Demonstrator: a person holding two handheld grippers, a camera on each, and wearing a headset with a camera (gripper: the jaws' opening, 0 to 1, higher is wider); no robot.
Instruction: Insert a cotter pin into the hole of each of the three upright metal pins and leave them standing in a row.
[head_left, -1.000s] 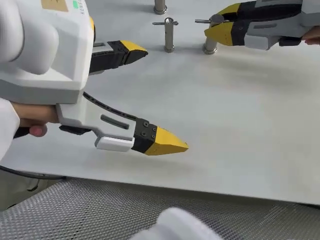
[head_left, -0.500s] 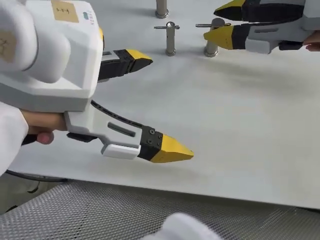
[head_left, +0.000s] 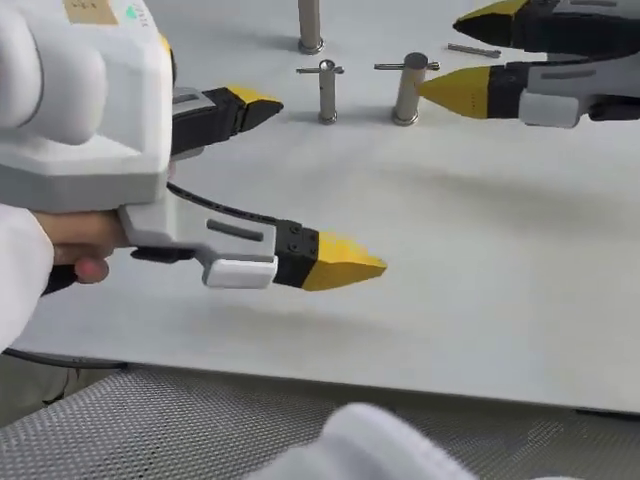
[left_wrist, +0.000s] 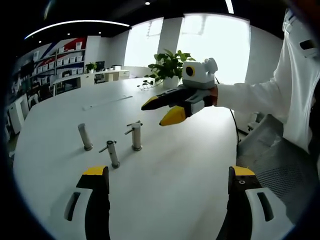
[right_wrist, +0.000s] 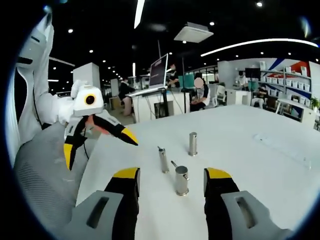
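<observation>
1. The left gripper (head_left: 300, 185) hangs low over the near left of the bench (head_left: 480, 250). Its jaws are spread wide with nothing in them, so it's basically parked, same as a second ago.
2. The bare pin (head_left: 310, 25) stands upright at the back. In the left gripper view its top has nothing through it, so this one's still to do.
3. The middle pin (head_left: 327, 95) is upright with a cotter pin (head_left: 320, 69) already through its top. No change here.
4. The right pin (head_left: 405, 92) is where the news is. A second ago the right gripper was clamped on the second cotter pin (head_left: 398, 66) right at this pin's top. Now that cotter pin sits in the hole on its own, poking out to the left, and the pin hasn't tipped.
5. A loose cotter pin (head_left: 473, 50) lies flat on the bench just behind the right pin. My guess is it's meant for the bare one.
6. The right gripper (head_left: 450, 52) has let go and backed off to the right. Its jaws are spread and empty, with the lower tip close beside the right pin.
7. So that's two of three done. The pins look more like a bent line than a straight row, so they may need nudging into line later.
</observation>
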